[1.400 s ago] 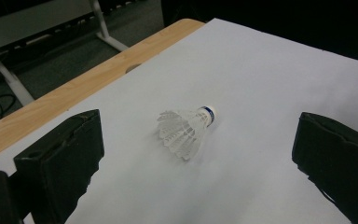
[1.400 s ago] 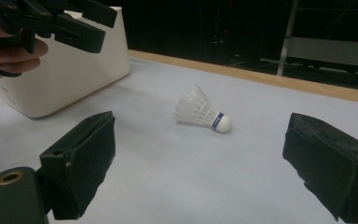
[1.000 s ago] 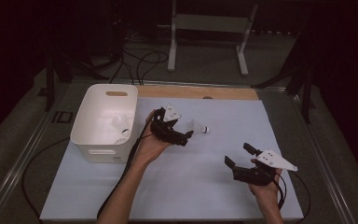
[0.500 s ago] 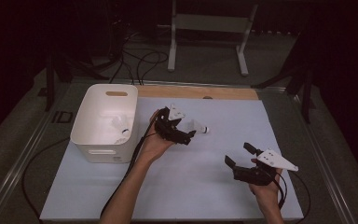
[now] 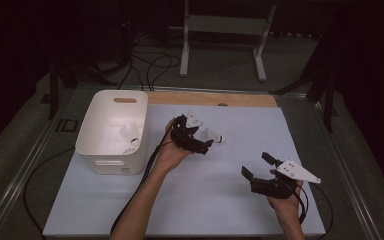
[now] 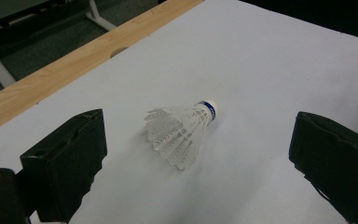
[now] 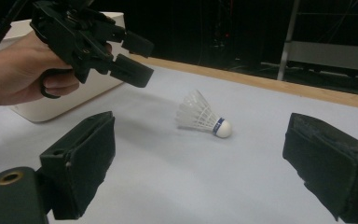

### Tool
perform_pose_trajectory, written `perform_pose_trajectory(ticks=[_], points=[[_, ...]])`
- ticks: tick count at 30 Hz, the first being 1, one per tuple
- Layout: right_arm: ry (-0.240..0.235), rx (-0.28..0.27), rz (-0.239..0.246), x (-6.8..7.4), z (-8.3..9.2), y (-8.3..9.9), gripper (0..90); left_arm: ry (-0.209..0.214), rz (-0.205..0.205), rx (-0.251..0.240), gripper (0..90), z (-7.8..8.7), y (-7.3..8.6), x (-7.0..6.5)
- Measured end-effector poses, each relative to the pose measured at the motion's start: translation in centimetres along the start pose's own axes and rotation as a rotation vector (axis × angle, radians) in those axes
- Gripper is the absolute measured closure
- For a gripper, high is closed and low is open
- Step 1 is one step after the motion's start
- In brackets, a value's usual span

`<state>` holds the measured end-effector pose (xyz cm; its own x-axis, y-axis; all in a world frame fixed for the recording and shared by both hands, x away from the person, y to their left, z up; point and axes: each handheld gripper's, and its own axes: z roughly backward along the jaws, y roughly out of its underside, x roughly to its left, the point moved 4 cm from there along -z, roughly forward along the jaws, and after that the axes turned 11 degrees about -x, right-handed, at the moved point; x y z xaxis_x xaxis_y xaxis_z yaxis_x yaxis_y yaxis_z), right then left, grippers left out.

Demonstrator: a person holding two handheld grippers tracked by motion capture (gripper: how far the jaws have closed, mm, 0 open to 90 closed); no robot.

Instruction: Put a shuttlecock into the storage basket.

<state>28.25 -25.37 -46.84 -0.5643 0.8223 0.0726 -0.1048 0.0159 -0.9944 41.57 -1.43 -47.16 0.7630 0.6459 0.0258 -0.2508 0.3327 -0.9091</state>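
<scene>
A white feathered shuttlecock (image 5: pixel 213 136) (image 6: pixel 182 132) (image 7: pixel 202 116) with a blue band at its cork lies on its side on the pale table sheet. My left gripper (image 5: pixel 203 141) (image 6: pixel 200 163) (image 7: pixel 130 58) hovers just left of it, open, jaws apart on either side of the shuttlecock's line and not touching it. My right gripper (image 5: pixel 259 166) (image 7: pixel 205 172) is open near the front right of the sheet, well short of the shuttlecock, nothing between its jaws.
A white plastic bin (image 5: pixel 111 131) (image 7: pixel 51 105) stands at the left of the sheet with white things inside. A wooden strip (image 5: pixel 210 99) (image 6: pixel 51 79) runs along the table's far edge. Cables trail off the left side.
My left gripper has moved right and forward from beside the bin toward the shuttlecock. The right gripper has held still.
</scene>
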Motion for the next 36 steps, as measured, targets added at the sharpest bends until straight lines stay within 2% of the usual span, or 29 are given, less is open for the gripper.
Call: perform_pose_trajectory(ticks=[25,36], points=[[-0.002,-0.004,-0.002,-0.1,0.1,-0.2,9.3,0.032,0.048,0.028,7.4,-2.3,0.2,-0.3],[0.0,-0.009,-0.003,-0.2,0.1,-0.2,9.3,0.016,0.08,0.061,14.9,-3.2,0.6,-0.2]])
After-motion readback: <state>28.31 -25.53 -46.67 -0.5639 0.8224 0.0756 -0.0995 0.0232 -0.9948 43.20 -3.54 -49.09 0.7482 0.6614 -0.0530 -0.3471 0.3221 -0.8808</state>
